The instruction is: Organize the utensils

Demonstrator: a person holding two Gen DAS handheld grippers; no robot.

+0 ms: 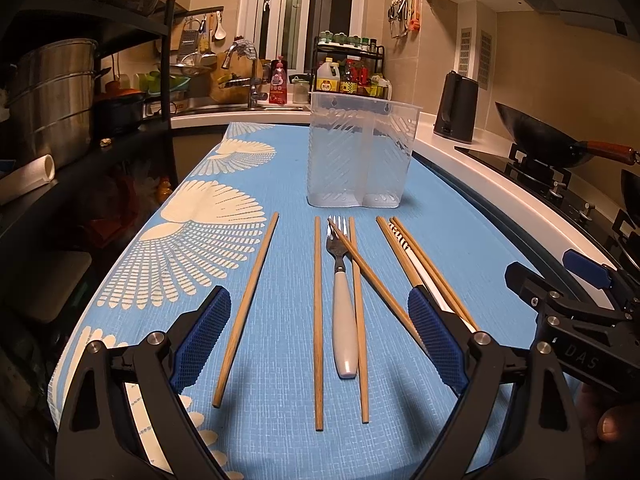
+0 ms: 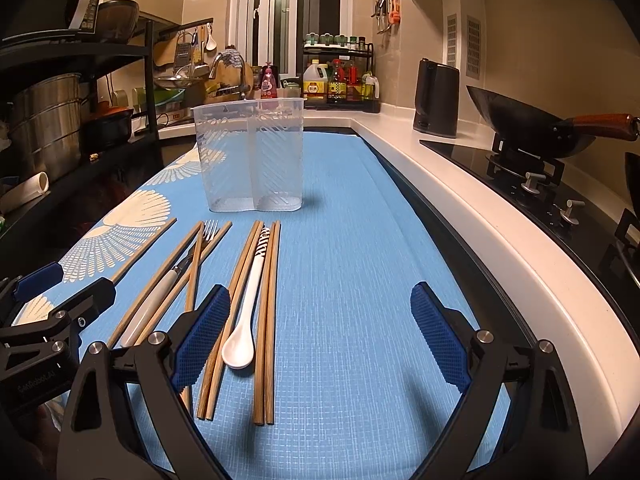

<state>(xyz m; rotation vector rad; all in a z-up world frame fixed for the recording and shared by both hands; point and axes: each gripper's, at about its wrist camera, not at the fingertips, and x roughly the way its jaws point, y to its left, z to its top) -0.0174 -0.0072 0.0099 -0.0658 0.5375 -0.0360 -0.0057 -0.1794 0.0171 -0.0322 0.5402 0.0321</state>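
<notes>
A clear two-compartment plastic holder (image 1: pixel 360 152) (image 2: pixel 250 156) stands empty on the blue mat. In front of it lie several wooden chopsticks (image 1: pixel 247 308) (image 2: pixel 268 320), a fork with a white handle (image 1: pixel 343 300) (image 2: pixel 160 300) and a white ceramic spoon (image 2: pixel 246 316). One chopstick (image 1: pixel 372 276) lies across the fork. My left gripper (image 1: pixel 320 340) is open above the fork and chopsticks. My right gripper (image 2: pixel 320 336) is open over bare mat, its left finger (image 2: pixel 202 336) over the chopsticks beside the spoon. Each gripper shows at the edge of the other's view.
The blue patterned mat (image 1: pixel 280 184) covers a narrow table. A white counter (image 2: pixel 460 208) runs along the right with a stove, a wok (image 2: pixel 532 124) and a black kettle (image 2: pixel 436 98). A dark shelf with steel pots (image 1: pixel 52 96) stands left. Sink and bottles sit behind.
</notes>
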